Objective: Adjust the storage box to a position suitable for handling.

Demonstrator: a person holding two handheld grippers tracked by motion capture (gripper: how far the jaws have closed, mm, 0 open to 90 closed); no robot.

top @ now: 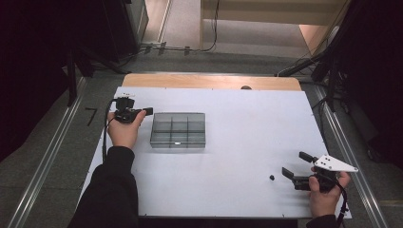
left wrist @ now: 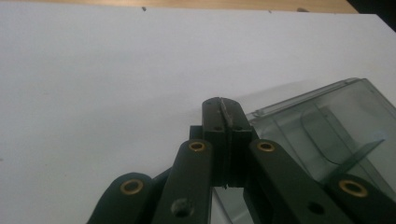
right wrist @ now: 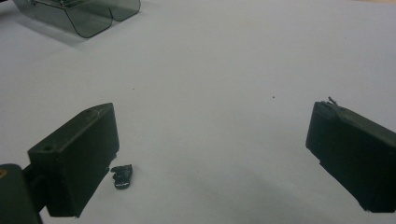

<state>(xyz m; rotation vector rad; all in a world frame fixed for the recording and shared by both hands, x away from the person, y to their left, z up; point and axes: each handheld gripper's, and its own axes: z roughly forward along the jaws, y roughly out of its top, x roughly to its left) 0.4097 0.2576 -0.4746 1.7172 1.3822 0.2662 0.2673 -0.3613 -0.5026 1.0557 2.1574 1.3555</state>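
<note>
Now left gripper (top: pixel 148 111) jaws together, empty, just left of smoky clear plastic compartment box (top: pixel 178 129), long axis across table; right gripper (top: pixel 295 167) jaws apart, far right of box, beside small black piece (top: pixel 272 177).

A smoky, see-through plastic organiser box (top: pixel 178 129) with glossy walls sits on a smooth, matt white sheet (top: pixel 247 156) covering the table, whose pale wood (top: pixel 209 81) shows along the far edge. The left gripper (left wrist: pixel 225 112) is matt black plastic with brass-coloured rivets (left wrist: pixel 196 146); a small black piece (right wrist: pixel 122 176) looks slightly shiny.
</note>
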